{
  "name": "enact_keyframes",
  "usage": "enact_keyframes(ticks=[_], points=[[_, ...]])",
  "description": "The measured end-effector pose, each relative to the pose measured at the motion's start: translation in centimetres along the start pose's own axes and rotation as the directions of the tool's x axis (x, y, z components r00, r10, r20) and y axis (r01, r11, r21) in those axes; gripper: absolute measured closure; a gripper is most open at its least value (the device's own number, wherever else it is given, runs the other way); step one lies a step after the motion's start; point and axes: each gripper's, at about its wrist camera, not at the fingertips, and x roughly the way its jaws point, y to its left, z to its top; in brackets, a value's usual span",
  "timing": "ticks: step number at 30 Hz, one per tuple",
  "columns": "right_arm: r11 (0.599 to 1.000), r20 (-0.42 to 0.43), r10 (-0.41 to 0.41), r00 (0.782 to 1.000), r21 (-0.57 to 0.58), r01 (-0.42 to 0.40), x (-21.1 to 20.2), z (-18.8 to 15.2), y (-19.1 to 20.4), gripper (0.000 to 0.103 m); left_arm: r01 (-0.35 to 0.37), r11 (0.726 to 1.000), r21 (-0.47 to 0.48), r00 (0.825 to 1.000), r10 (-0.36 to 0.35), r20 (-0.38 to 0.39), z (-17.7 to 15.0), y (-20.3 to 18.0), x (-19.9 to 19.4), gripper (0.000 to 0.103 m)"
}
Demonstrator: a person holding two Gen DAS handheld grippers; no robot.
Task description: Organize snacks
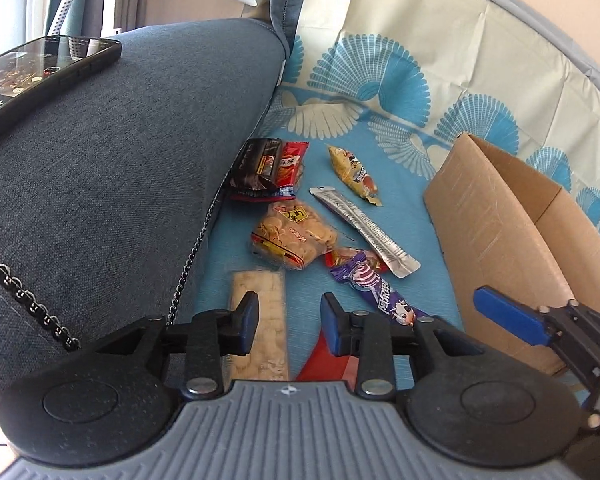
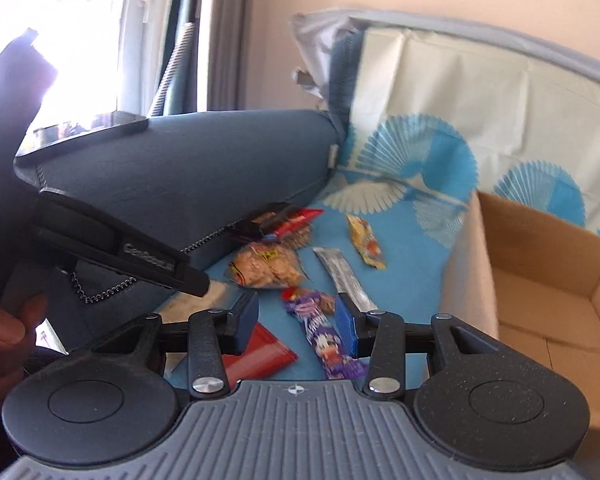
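Observation:
Several snack packs lie on a blue cloth [image 1: 412, 216] on a sofa seat. My left gripper [image 1: 288, 322] is open and empty, above a pale cracker bar [image 1: 266, 320] and a red packet [image 1: 328, 360]. Beyond lie a purple candy pack [image 1: 374, 284], a silver stick pack [image 1: 364, 228], a biscuit bag [image 1: 292, 232], a yellow pack [image 1: 354, 170] and a black-and-red pack [image 1: 266, 168]. My right gripper [image 2: 296, 320] is open and empty over the purple candy pack [image 2: 324, 340], with the red packet [image 2: 260, 354] at its left finger. An open cardboard box [image 1: 500, 232] stands at the right.
A grey-blue sofa armrest [image 1: 120, 168] rises on the left with a phone [image 1: 40, 68] on top and a black chain [image 1: 188, 264] hanging down it. The patterned cloth runs up the sofa back [image 1: 440, 40]. The box interior [image 2: 548, 304] shows in the right wrist view.

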Motion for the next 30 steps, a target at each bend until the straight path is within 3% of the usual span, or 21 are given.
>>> enact_keyframes(ticks=[4,8,9,15,22,26,30], points=[[1.000,-0.048,0.019,0.999,0.011,-0.019,2.2,0.0,0.2,0.057,-0.023,0.999,-0.025,0.999,0.023,-0.031,0.2,0.3,0.6,0.059],[0.997,-0.093,0.008,0.996,0.073,-0.001,4.1,0.0,-0.5,0.029,-0.051,0.996,-0.078,0.996,0.044,-0.084,0.3,1.1,1.6,0.055],[0.997,-0.099,0.002,0.995,0.083,0.006,4.6,-0.1,-0.6,0.026,-0.053,0.995,-0.083,0.995,0.046,-0.094,0.4,1.1,1.8,0.055],[0.987,-0.172,-0.016,0.985,0.156,0.044,7.5,-0.3,-1.8,0.026,-0.085,0.994,-0.065,0.989,0.076,-0.126,0.3,0.8,2.8,0.052],[0.977,-0.256,-0.013,0.967,0.204,0.067,9.7,-1.0,-3.1,0.030,-0.108,0.992,-0.063,0.982,0.096,-0.162,0.3,0.5,3.9,0.050],[0.965,-0.270,-0.007,0.963,0.251,0.078,10.0,-1.2,-3.9,0.039,-0.118,0.992,-0.048,0.978,0.108,-0.177,0.3,0.2,4.2,0.049],[0.959,-0.308,-0.021,0.951,0.261,0.106,10.8,-1.7,-4.2,0.058,-0.119,0.992,-0.034,0.970,0.109,-0.215,0.3,0.1,4.9,0.048]])
